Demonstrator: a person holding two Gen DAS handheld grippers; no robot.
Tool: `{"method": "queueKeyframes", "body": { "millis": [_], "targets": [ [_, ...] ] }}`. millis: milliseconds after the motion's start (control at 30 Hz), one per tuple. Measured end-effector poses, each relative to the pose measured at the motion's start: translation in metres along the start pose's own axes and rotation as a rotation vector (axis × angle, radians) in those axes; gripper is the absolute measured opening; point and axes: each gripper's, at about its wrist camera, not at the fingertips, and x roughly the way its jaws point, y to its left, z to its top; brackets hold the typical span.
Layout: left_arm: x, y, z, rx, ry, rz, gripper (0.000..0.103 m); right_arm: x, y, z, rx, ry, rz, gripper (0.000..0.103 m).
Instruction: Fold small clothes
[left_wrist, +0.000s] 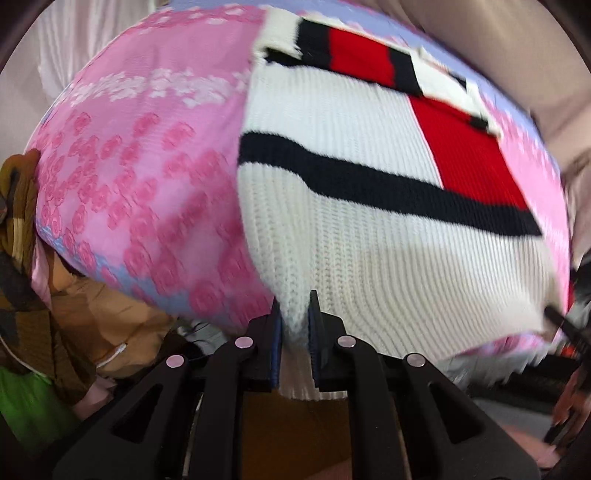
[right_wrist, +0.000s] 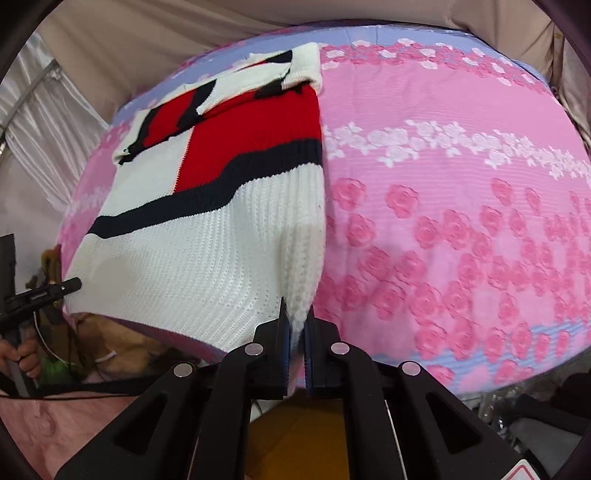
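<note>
A white knit sweater (left_wrist: 351, 155) with black stripes and red blocks lies on a pink floral cloth (left_wrist: 147, 155) that covers the table. Its sleeves are folded in at the far end. My left gripper (left_wrist: 295, 314) is shut on the sweater's near left hem corner. In the right wrist view the sweater (right_wrist: 192, 251) lies left of centre, and my right gripper (right_wrist: 295, 317) is shut on its near right hem corner. The left gripper (right_wrist: 70, 285) shows at the left edge of that view, at the sweater's other near corner.
A pile of other clothes, brown and green (left_wrist: 33, 295), sits off the table's left edge. The pink cloth (right_wrist: 461, 206) stretches wide to the right of the sweater. Pale curtains (right_wrist: 48, 140) hang behind the table.
</note>
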Motion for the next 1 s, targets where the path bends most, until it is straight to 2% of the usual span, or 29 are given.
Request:
{"method": "queueKeyframes", "body": {
  "millis": [333,433,500,567,633,700,800,867,933,1000],
  "targets": [
    [0.003,-0.011,-0.022,0.019,0.023,0.049,0.011,0.009,-0.015,-0.013,-0.047,0.082,-0.024,0.004],
    [0.005,-0.007,-0.039,0.047,0.09,0.036,0.011,0.01,-0.014,-0.024,-0.088,0.134,-0.032,0.003],
    [0.006,-0.006,-0.06,0.099,0.157,0.041,0.011,0.015,-0.012,-0.042,-0.133,0.215,-0.034,0.003],
    [0.002,-0.003,-0.076,0.147,0.218,0.044,0.011,0.017,-0.01,-0.063,-0.169,0.302,-0.015,0.003],
    [-0.015,0.004,-0.081,0.154,0.254,0.029,0.011,0.009,-0.007,-0.087,-0.211,0.384,0.042,0.003],
    [-0.041,0.014,-0.06,0.119,0.206,0.007,0.011,-0.008,-0.004,-0.091,-0.206,0.396,0.121,0.003],
    [-0.066,0.017,0.007,0.061,0.055,-0.045,0.011,-0.044,-0.002,-0.041,-0.161,0.232,0.199,0.003],
    [-0.068,0.009,0.058,0.086,-0.06,-0.009,0.011,-0.058,-0.005,0.022,-0.12,0.043,0.246,0.003],
    [-0.056,-0.005,0.114,0.099,-0.168,0.035,0.012,-0.049,-0.014,0.079,-0.066,-0.086,0.288,0.004],
    [-0.033,-0.024,0.164,0.112,-0.236,0.075,0.016,-0.017,-0.023,0.132,-0.008,-0.166,0.284,0.005]
  ]
}}
